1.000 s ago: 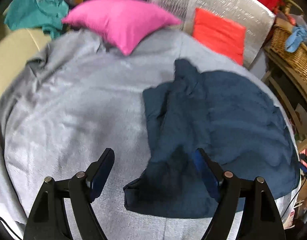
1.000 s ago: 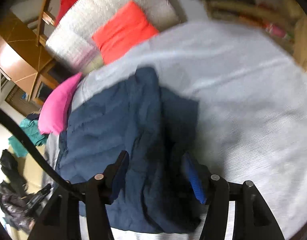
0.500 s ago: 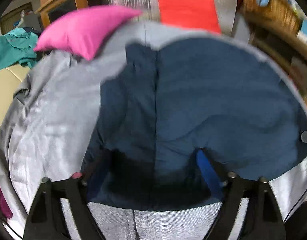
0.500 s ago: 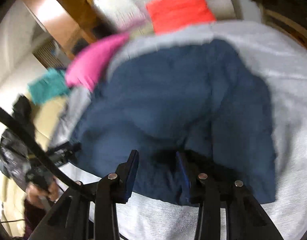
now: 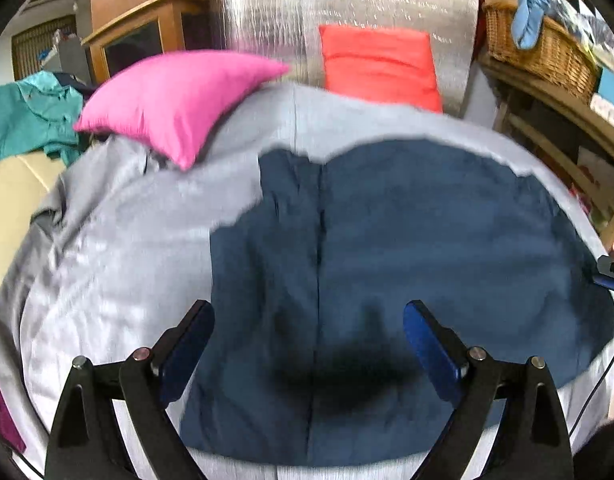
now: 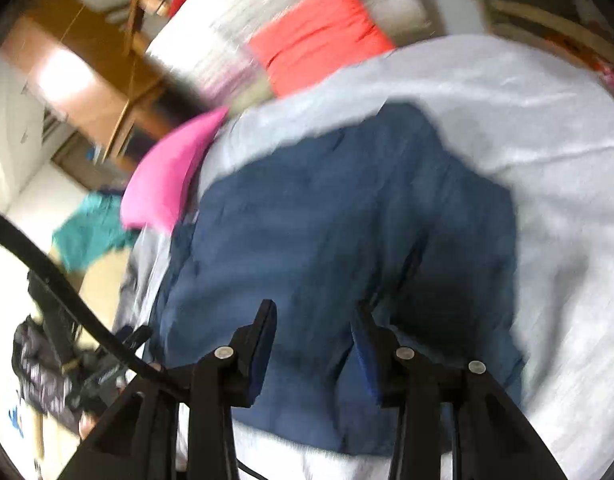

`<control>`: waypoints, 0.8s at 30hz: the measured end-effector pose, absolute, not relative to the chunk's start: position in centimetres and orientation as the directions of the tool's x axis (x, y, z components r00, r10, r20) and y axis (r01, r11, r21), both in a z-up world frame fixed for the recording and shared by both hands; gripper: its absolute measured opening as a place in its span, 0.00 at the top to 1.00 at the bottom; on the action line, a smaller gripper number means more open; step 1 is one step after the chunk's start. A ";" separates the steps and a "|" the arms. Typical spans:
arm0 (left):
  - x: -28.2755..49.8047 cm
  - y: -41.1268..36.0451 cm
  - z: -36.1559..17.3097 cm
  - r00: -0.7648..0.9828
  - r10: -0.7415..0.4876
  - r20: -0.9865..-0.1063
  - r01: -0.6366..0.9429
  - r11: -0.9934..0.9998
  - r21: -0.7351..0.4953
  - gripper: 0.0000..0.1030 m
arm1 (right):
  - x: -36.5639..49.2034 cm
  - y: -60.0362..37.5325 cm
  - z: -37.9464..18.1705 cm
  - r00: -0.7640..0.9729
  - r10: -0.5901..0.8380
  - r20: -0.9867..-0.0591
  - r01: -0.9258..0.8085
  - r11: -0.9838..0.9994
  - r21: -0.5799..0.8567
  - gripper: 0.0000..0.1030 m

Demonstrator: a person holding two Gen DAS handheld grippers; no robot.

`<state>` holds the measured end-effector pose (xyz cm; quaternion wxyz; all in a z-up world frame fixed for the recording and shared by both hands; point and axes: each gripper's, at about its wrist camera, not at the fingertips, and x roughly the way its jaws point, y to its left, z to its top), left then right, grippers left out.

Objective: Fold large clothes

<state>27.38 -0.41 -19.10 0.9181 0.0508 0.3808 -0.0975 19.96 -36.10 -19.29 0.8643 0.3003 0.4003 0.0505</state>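
Note:
A large dark blue garment point(image 5: 387, 248) lies spread on a grey sheet point(image 5: 107, 260), with a seam running down its middle. My left gripper point(image 5: 307, 320) hovers over its near edge, wide open and empty. In the right wrist view the same garment point(image 6: 327, 232) fills the middle. My right gripper point(image 6: 313, 320) is above its near part with the jaws half apart and nothing visibly between them; the view is blurred.
A pink cushion point(image 5: 175, 92) and an orange cushion point(image 5: 379, 64) lie at the far side against a silver padded backrest point(image 5: 347, 0). A teal garment point(image 5: 23, 120) lies far left. A wicker basket point(image 5: 539, 48) on wooden shelves stands at the right.
Both grippers have swung over the blue garment, which now lies flatter and more spread out. The right gripper's jaws have narrowed. The left gripper stays wide open.

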 end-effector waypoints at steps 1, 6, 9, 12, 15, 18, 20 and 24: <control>28.4 -0.6 -18.8 0.701 -0.131 -0.701 0.208 0.978 0.025 0.07 | 20.5 -36.9 -19.0 0.688 0.306 -0.658 0.182 0.805 0.564 0.59; 33.3 -0.6 -18.6 0.688 -0.149 -0.710 0.167 0.985 -0.045 0.07 | 24.0 -39.9 -18.8 0.732 0.267 -0.627 0.260 0.742 0.618 0.59; 35.9 -0.2 -20.2 0.629 -0.180 -0.757 0.137 0.983 -0.120 0.07 | 26.5 -41.1 -19.2 0.742 0.281 -0.608 0.268 0.708 0.653 0.59; 37.6 0.2 -22.3 0.564 -0.149 -0.812 0.063 0.989 -0.137 0.07 | 28.7 -42.2 -20.1 0.752 0.288 -0.594 0.290 0.664 0.689 0.58; 38.5 0.4 -24.4 0.501 -0.118 -0.857 0.038 0.993 -0.114 0.07 | 30.9 -42.4 -22.0 0.727 0.276 -0.629 0.328 0.665 0.671 0.49; 38.4 0.7 -24.8 0.497 -0.130 -0.858 0.046 0.991 -0.124 0.07 | 32.2 -43.0 -24.5 0.690 0.292 -0.662 0.374 0.639 0.672 0.49; 38.0 0.9 -24.5 0.502 -0.130 -0.855 0.052 0.991 -0.120 0.07 | 32.2 -43.1 -24.0 0.691 0.292 -0.661 0.375 0.636 0.674 0.49; 37.2 1.7 -23.4 0.531 -0.110 -0.840 0.047 0.994 -0.100 0.07 | 30.8 -42.7 -21.9 0.713 0.287 -0.639 0.346 0.650 0.677 0.48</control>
